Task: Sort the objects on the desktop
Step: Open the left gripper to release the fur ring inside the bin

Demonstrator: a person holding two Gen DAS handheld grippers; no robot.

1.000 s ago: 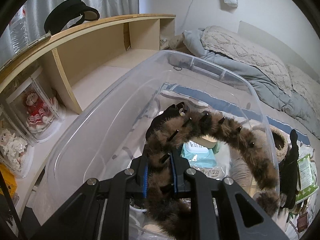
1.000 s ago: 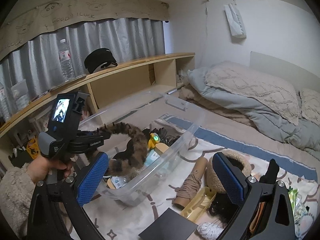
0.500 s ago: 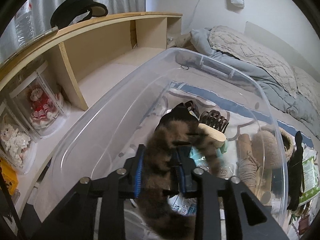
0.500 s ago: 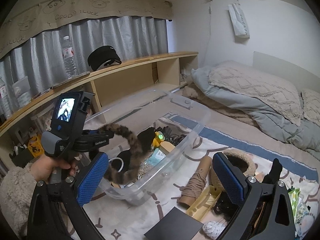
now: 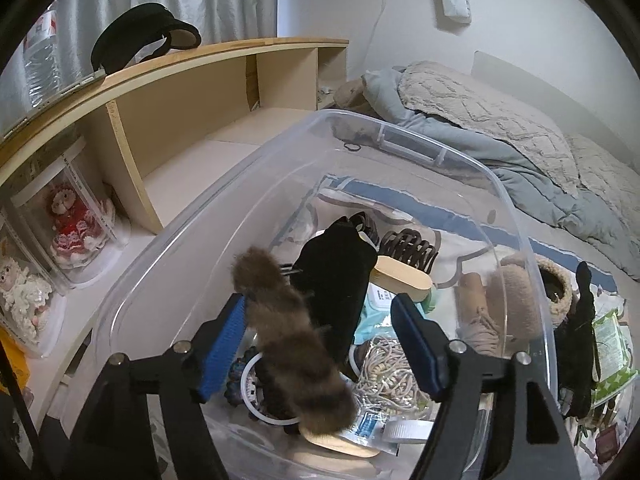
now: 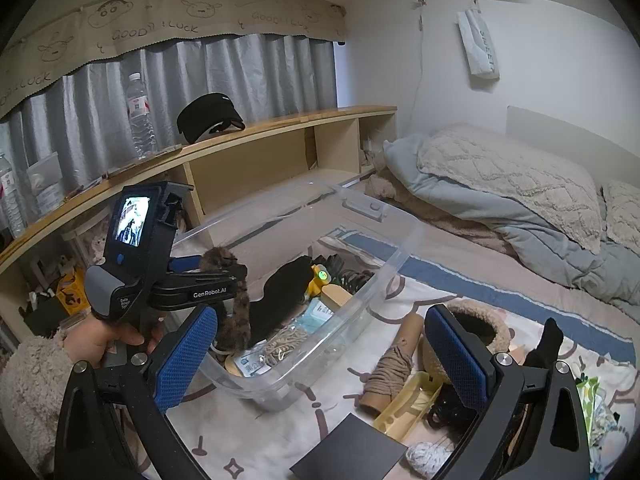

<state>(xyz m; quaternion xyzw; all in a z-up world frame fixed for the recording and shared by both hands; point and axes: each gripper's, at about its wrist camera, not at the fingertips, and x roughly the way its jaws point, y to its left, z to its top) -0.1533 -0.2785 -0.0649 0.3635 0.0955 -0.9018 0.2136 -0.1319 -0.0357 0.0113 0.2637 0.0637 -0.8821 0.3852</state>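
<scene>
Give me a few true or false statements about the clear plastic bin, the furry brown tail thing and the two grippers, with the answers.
1. The furry brown striped tail hangs down into the clear plastic storage bin. True.
2. The left gripper pinches the tail tightly between both pads. False: its jaws are opening, and the tail leans only against the left-hand pad in the left wrist view.
3. The right gripper carries a roll of twine. False: its jaws stand wide with nothing between them; the beige twine roll lies on the patterned sheet.
4. A black visor cap sits on top of the wooden shelf. True.
5. The bin is empty. False: it holds a black claw hair clip and more.
</scene>
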